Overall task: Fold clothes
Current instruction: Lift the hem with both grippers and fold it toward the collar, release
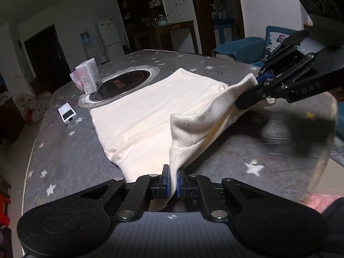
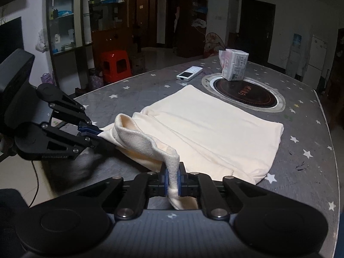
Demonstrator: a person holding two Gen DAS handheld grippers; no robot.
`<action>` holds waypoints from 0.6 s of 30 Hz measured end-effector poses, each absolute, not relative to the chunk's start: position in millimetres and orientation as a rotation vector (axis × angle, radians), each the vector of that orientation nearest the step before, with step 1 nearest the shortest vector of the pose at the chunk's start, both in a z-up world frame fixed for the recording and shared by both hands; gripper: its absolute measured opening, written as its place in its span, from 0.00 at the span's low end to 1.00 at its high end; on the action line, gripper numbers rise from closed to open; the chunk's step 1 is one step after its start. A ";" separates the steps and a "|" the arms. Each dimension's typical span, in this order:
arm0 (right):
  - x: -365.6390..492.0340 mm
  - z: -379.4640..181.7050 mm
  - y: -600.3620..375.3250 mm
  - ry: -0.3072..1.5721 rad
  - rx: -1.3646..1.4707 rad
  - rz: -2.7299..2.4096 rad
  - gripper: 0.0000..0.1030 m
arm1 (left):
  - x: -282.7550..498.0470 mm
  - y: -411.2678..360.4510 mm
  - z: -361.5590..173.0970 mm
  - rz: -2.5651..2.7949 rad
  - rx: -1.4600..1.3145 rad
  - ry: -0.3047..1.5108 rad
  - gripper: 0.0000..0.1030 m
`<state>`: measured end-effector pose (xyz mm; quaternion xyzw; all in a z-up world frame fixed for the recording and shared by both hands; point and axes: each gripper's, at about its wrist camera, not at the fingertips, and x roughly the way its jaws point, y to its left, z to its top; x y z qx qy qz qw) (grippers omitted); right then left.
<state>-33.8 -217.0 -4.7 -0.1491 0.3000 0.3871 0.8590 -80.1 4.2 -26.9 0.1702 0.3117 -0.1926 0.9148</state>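
A cream garment [image 1: 150, 116] lies mostly flat on the grey star-patterned table [image 1: 64, 150], its near edge lifted off the surface. My left gripper [image 1: 173, 179] is shut on one near corner of that edge, cloth pinched between its blue pads. At the right of the left wrist view, my right gripper [image 1: 261, 81] grips the other corner. In the right wrist view the garment [image 2: 215, 133] spreads ahead, and my right gripper [image 2: 173, 179] is shut on a fold of it. My left gripper [image 2: 94, 131] holds the cloth at the left, a raised ridge between both.
A round cooktop [image 1: 122, 86] is set into the table beyond the garment, with a tissue pack [image 1: 88, 78] on its rim. A white remote [image 1: 67, 114] lies beside it. A red stool [image 2: 116, 63] and shelves stand past the table edge. A hand [image 1: 320, 202] shows at lower right.
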 end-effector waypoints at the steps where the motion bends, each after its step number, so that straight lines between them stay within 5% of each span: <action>1: -38.0 -2.8 -218.8 0.628 -0.314 0.819 0.06 | -85.0 4.3 -24.4 -0.405 0.346 0.643 0.06; 18: -135.0 51.4 -239.0 0.682 -0.331 0.954 0.06 | -169.7 18.2 37.3 -0.511 0.289 0.608 0.06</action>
